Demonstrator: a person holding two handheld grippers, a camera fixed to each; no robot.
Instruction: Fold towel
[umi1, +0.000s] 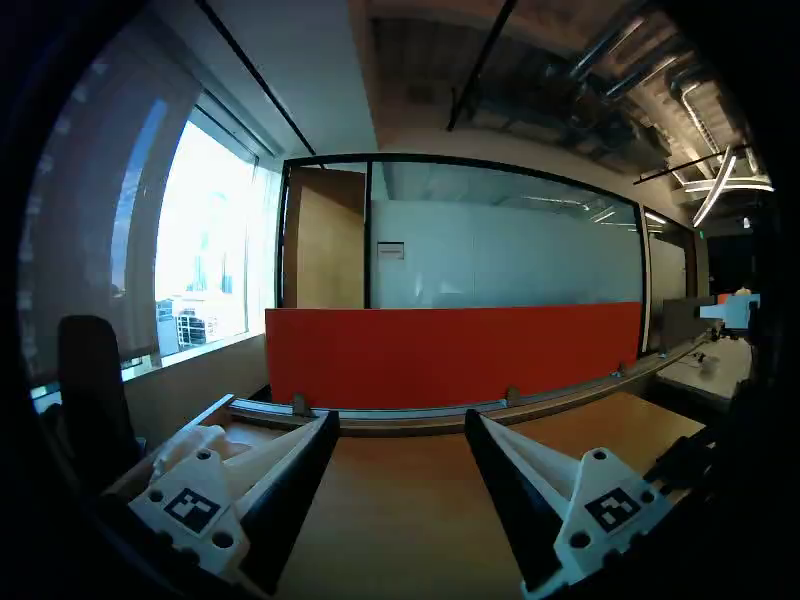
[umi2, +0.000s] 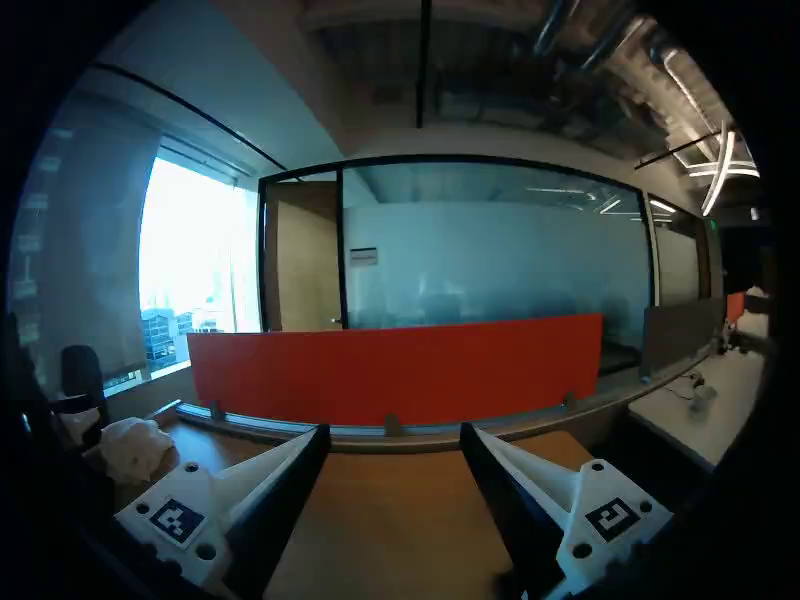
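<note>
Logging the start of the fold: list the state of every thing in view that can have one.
left gripper: open, holding nothing
right gripper: open, holding nothing
white towel: crumpled in a heap on the desk, not yet folded
ceiling light: lit
</note>
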